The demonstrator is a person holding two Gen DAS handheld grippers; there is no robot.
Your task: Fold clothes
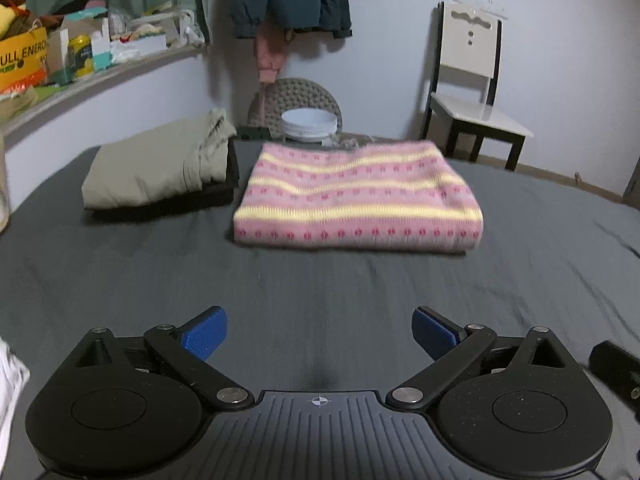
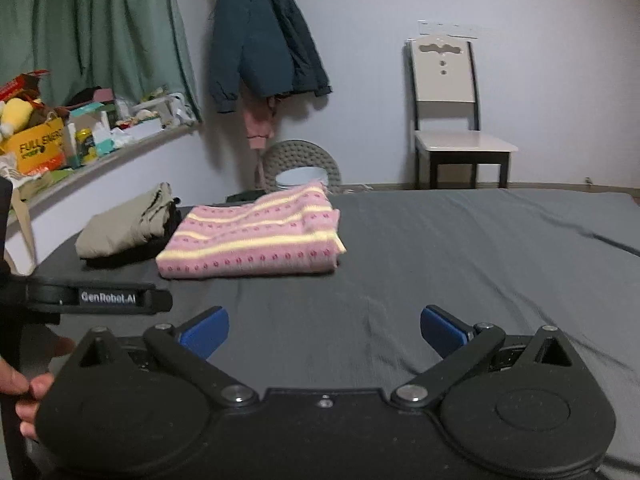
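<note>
Grey sheet covers the bed (image 1: 320, 288), bare across the middle and whole right of both frames. At centre lies the folded pink-and-yellow striped sweater (image 1: 356, 196), edges squared; just left of it, near the bed's upper-left edge, a folded khaki garment (image 1: 156, 168) tops a black one. Left tongs (image 1: 319, 338) and right tongs (image 2: 324, 336) gape wide, empty.
</note>
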